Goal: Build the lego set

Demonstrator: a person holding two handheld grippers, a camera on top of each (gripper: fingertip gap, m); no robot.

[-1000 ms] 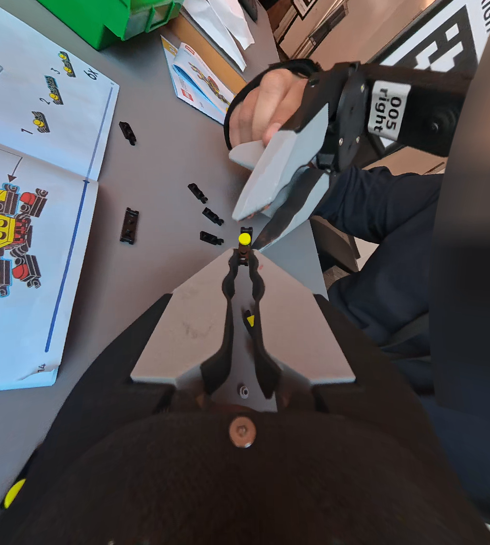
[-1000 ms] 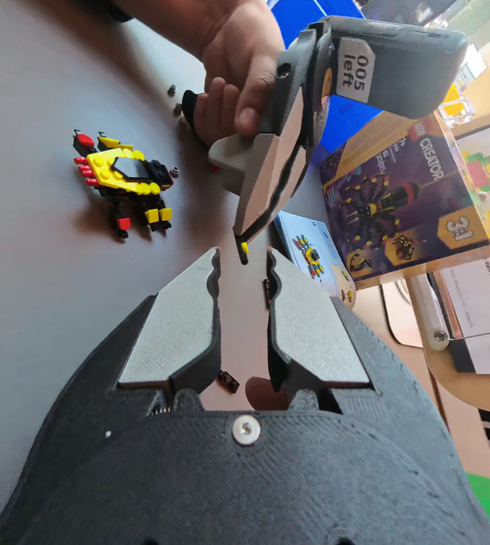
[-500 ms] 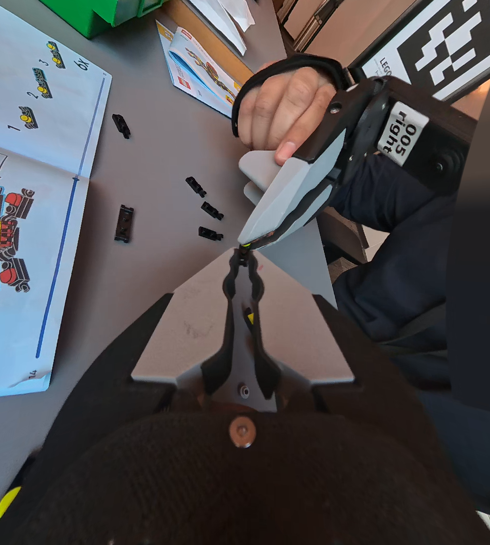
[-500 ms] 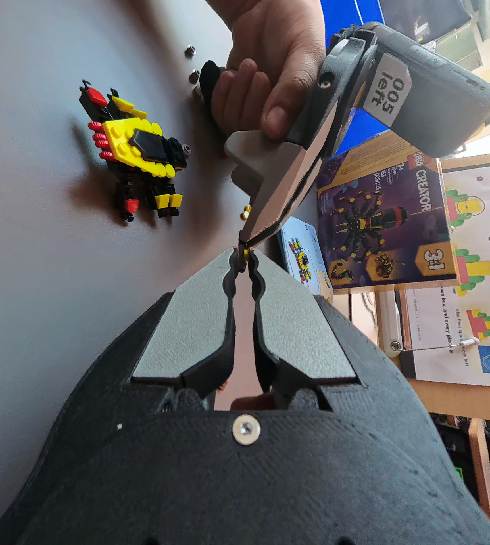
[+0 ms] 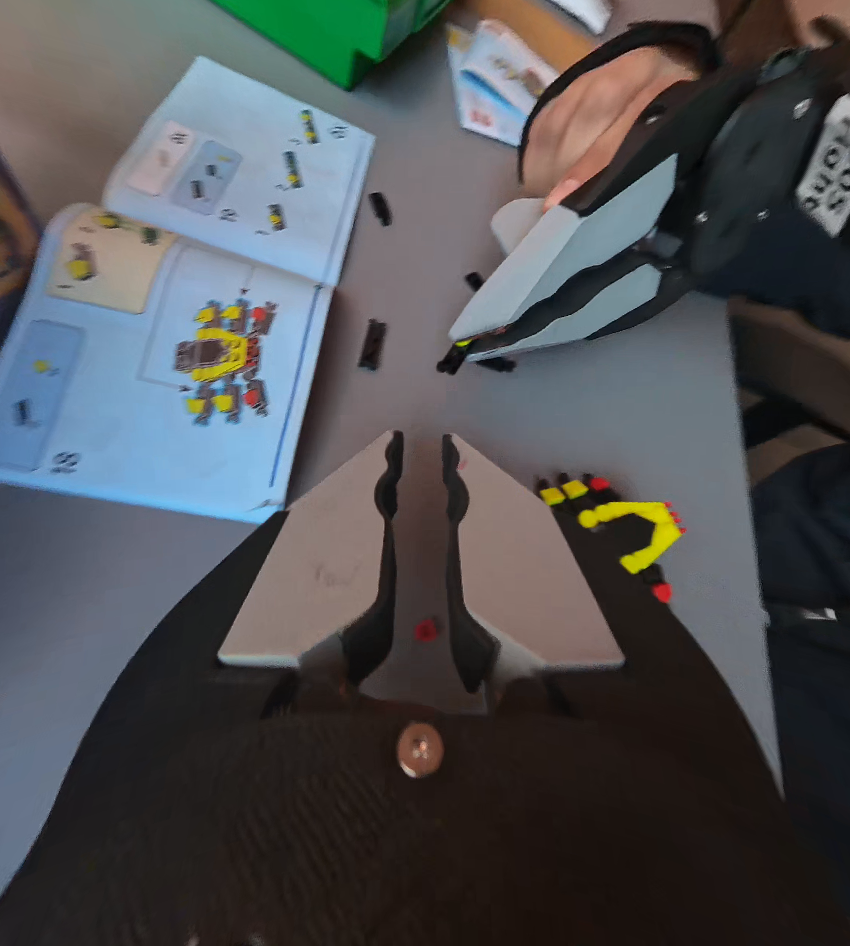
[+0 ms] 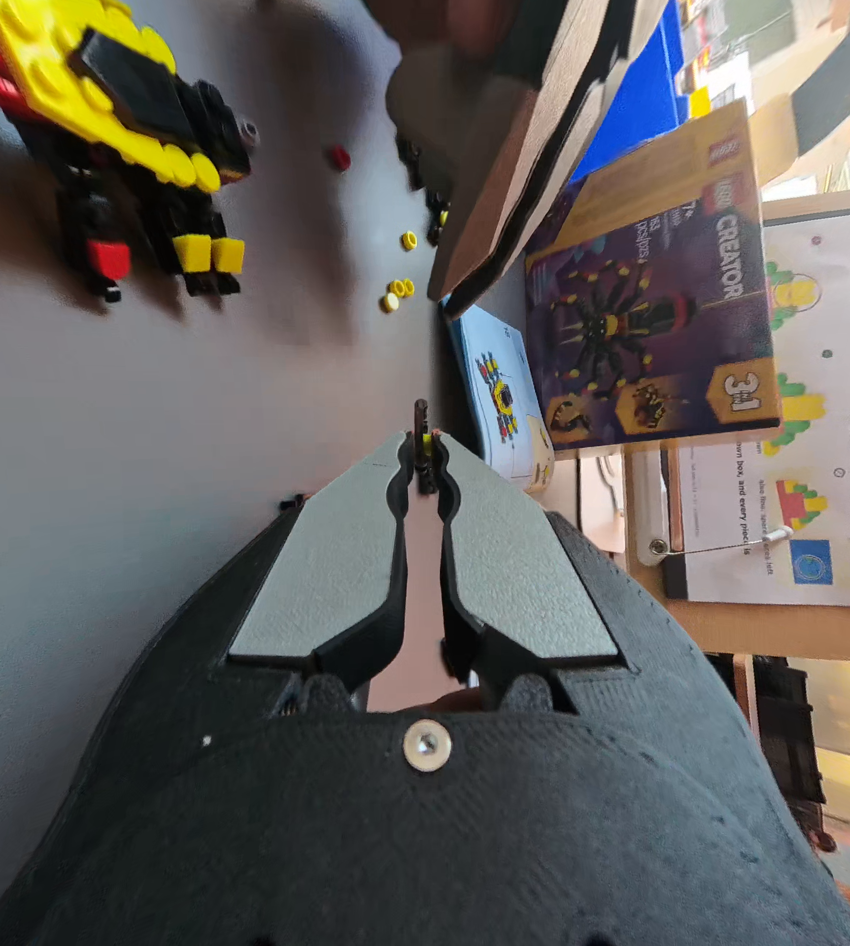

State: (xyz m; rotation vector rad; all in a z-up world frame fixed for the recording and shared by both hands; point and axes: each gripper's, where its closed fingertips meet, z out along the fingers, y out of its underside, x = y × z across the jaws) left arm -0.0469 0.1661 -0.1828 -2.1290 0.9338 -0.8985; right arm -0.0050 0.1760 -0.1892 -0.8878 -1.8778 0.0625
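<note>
The build looks well under way but not finished. A partly built yellow, black and red brick creature (image 6: 105, 153) stands on the grey tabletop (image 6: 105, 460), its body plate on and several stubby legs fitted, while the open white instruction booklet (image 5: 166, 327) shows a model with more limbs than this one carries. Loose parts are left to place — small black clip pieces (image 5: 372, 344) lie scattered near the booklet, tiny round yellow studs (image 6: 398, 294) sit just beside the model, and a single round red stud (image 6: 339, 156) lies close to its front. By my judgement the leg sub-assemblies are the step in hand, and several more must be made and attached.

The right claw (image 6: 423, 450) is nearly closed, pinching a thin black clip piece with a yellow stud on it (image 6: 421, 440) at the very tips; the piece stands along the fingers and pokes out a little past them. In the left wrist view that claw is held low over the tabletop, near the loose black pieces, and the model lies well apart from it.

The left claw (image 5: 421, 441) is parted by a narrow gap and holds nothing — only bare tabletop shows between its tips. The model sits just beside its right finger.
</note>
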